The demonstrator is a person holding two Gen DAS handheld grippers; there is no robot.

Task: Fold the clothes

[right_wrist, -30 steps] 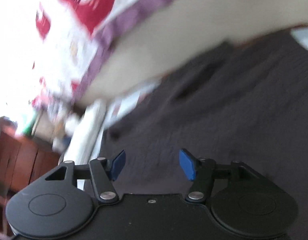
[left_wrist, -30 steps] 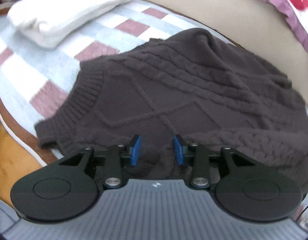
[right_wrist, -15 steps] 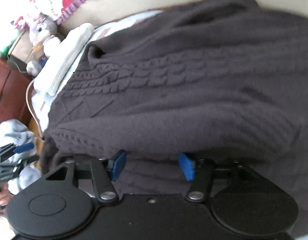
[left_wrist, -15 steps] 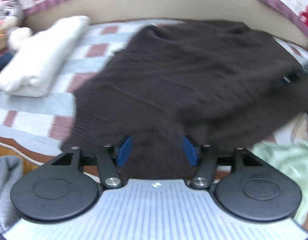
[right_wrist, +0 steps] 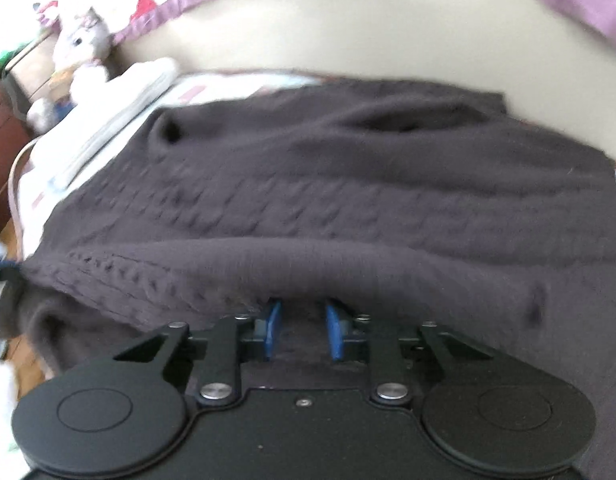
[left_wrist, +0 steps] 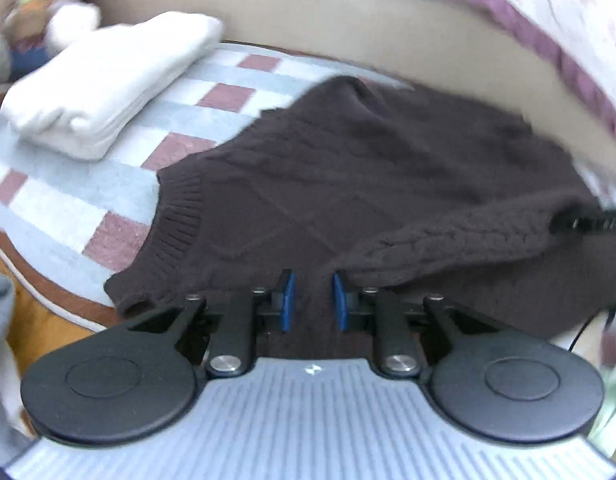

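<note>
Your left gripper [left_wrist: 311,300] has just been closing, narrow now with dark sweater [left_wrist: 367,184] knit between its pads. Your right gripper [right_wrist: 302,330] has closed likewise under a sweater fold. The sweater fills mid-frame on the checked blanket [left_wrist: 68,200]; folded white cloth [left_wrist: 108,80] upper left

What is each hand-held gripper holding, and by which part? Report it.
Both have just closed on the dark brown sweater: the left hand-held gripper on its near edge, the right hand-held gripper on a near fold of it.
</note>
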